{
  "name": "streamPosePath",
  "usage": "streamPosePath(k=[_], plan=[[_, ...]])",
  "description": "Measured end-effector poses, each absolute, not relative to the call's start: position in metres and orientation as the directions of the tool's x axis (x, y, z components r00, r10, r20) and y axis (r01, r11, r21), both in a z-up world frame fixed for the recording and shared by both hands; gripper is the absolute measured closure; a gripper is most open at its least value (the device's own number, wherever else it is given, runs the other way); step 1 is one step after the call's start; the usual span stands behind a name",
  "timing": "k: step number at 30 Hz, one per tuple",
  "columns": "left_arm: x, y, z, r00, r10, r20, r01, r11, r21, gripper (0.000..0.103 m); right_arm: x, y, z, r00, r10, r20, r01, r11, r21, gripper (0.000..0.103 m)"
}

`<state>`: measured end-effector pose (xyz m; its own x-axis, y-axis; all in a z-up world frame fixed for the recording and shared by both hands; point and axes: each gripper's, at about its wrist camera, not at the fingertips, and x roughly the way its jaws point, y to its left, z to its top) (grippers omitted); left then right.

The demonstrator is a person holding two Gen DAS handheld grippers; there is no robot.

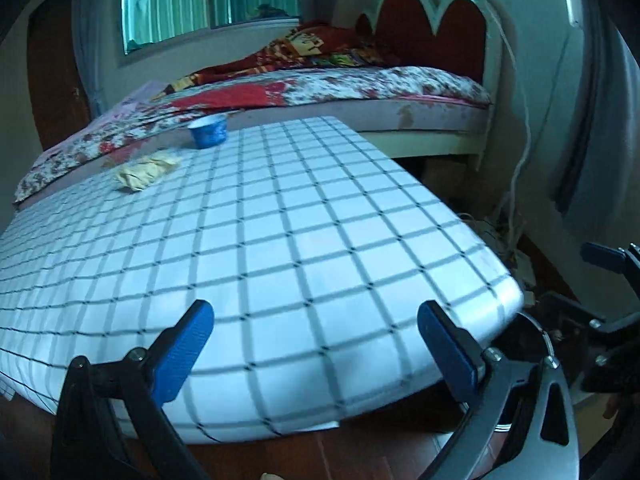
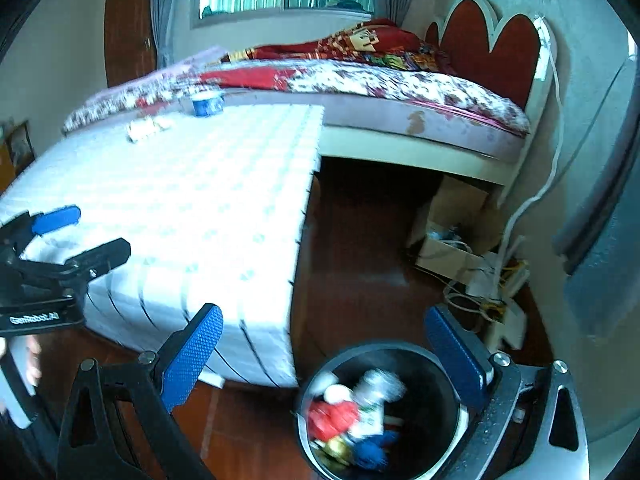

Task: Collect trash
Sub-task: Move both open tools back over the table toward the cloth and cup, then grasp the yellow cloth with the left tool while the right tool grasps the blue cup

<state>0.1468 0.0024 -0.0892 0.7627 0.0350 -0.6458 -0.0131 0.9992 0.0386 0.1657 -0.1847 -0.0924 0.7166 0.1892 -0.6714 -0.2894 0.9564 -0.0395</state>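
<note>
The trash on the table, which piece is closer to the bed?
The blue cup, standing upright at the table's far edge by the bed. The crumpled yellowish wrapper lies nearer the grippers.

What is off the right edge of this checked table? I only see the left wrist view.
Observer: A black trash bin stands on the floor by the table's near corner.
Operator: Anything in it?
Observer: Yes, blurred trash, red, white and blue pieces.
Operator: Is the right gripper holding something?
Observer: No, the right gripper is open above the bin, nothing between its fingers.
</note>
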Motion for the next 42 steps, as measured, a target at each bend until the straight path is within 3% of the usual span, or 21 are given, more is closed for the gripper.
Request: streamPosePath(k=[8,15,20,24,32,34,36,42], plan=[[0.191,0.096,-0.054,0.76,0.185,-0.624,-0.163,0.982,0.093,0.001,0.227,-0.115,-0.068,0.693,0.299,-0.656,-0.383,0.924,0.017,0.001],[0.236,0.179,-0.058,0.724,0.287,-0.627,-0.268,0.955,0.128,0.001,0.299,-0.037,-0.053,0.662,0.375,-0.648,-0.479,0.878,0.018,0.001],[0.288,0.224,-0.072,0.715,0.262,-0.648,-0.265,0.959,0.096,0.001,0.367,0.024,-0.067,0.62,0.388,-0.682,-0.521,0.854,0.013,0.001],[0.342,0.25,-0.095,0.683,0.218,-0.697,-0.207,0.973,0.102,0.008,0.416,0.059,-0.082,0.586,0.375,-0.719,-0.532,0.847,0.009,0.001],[0.414,0.25,-0.12,0.655,0.149,-0.741,-0.066,0.988,0.14,0.016,0.489,0.108,-0.1,0.543,0.377,-0.751,-0.563,0.826,0.008,0.001],[0.422,0.245,-0.124,0.646,0.129,-0.752,-0.028,0.989,0.146,0.029,0.504,0.119,-0.101,0.538,0.38,-0.752,-0.573,0.819,0.004,0.001],[0.428,0.249,-0.122,0.645,0.1,-0.757,-0.025,0.994,0.111,0.066,0.519,0.13,-0.101,0.534,0.39,-0.75,-0.576,0.818,0.015,0.001],[0.431,0.279,-0.114,0.671,0.145,-0.727,-0.135,0.988,0.073,0.07,0.548,0.16,-0.107,0.535,0.4,-0.744,-0.582,0.813,0.018,0.001]])
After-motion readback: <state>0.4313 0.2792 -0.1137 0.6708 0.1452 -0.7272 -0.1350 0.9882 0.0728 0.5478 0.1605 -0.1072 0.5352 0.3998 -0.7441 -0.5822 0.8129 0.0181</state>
